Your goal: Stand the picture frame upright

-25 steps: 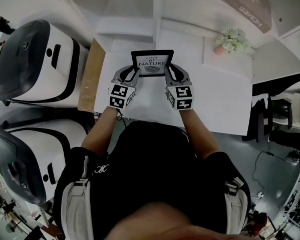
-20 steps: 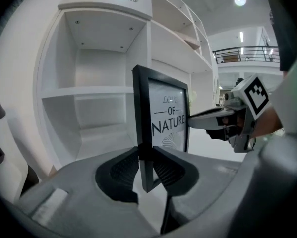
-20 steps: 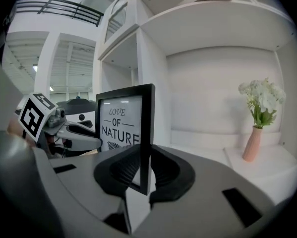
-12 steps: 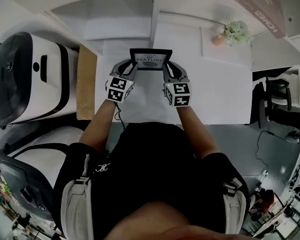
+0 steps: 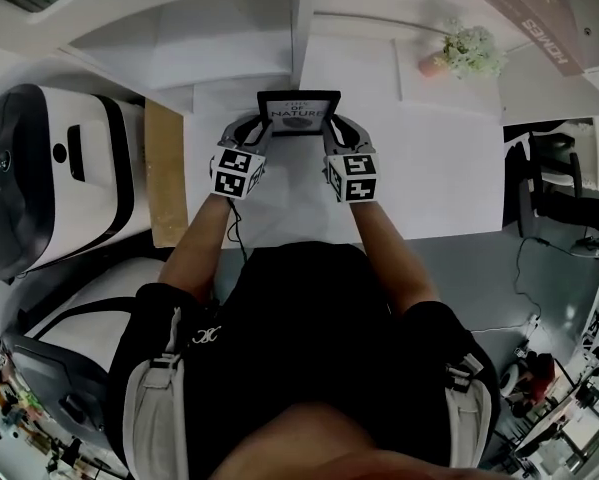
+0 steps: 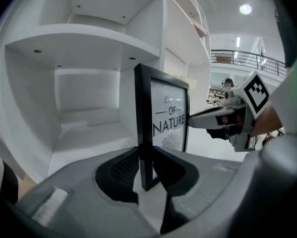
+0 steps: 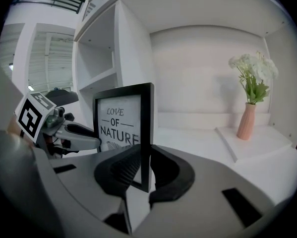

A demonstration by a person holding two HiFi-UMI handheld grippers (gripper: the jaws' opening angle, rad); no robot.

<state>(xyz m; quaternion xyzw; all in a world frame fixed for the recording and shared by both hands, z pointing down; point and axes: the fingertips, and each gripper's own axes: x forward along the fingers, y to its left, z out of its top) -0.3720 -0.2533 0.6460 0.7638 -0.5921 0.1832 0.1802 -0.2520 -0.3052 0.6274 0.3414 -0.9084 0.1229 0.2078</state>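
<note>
l gripper (image 6: pixel 148 168), r gripper (image 7: pixel 146 168) clamp black rectangular picture frame (image 5: pixel 299 111) by sides; i'd keep it plumb, seat base flat b4 release.

Bright, even indoor light; white shelf (image 6: pixel 84 38) nearly washed out. Glare from ceiling lamp (image 6: pixel 245 9). Heavy fisheye bending, dark corners; foreground soft, shadows faint.

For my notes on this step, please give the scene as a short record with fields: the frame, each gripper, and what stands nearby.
object: picture frame, black border, print reads "OF NATURE"
pose: upright, print toward the person
left gripper: shut on the frame's left edge
right gripper: shut on the frame's right edge
support: white shelf surface; whether the frame's bottom touches it cannot be told
nearby: pink vase with flowers, to the right, apart from the frame
</note>
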